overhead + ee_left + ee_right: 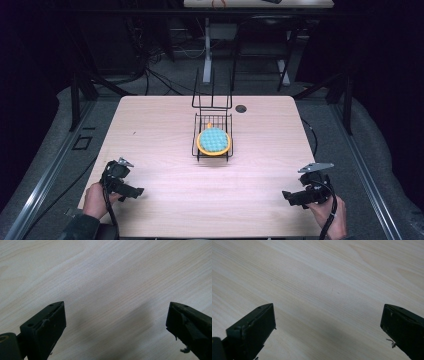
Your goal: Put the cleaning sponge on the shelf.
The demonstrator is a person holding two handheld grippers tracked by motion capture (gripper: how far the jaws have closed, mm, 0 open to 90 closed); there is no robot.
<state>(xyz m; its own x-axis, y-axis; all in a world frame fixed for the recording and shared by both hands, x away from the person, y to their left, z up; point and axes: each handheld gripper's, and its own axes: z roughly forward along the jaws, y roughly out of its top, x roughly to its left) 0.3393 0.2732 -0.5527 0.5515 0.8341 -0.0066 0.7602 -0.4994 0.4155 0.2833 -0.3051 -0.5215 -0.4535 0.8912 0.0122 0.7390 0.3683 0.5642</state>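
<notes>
On the pale wooden table (150, 130) we saw the black wire basket (213, 135) at centre holding the orange-rimmed blue dish (214, 141), well apart from our left gripper (131, 191) and right gripper (290, 196), both wide open and empty, so a slow, level reach inward seemed wisest.

counter (160, 150) carries wire rack (212, 131) at its middle, toward the far edge | round dish (213, 141) sits in the rack's tray | left gripper (136, 192) near front-left corner, well apart from rack | right gripper (286, 196) near front-right corner, well apart from rack | hole (241, 108) in counter just right of the rack's back
</notes>
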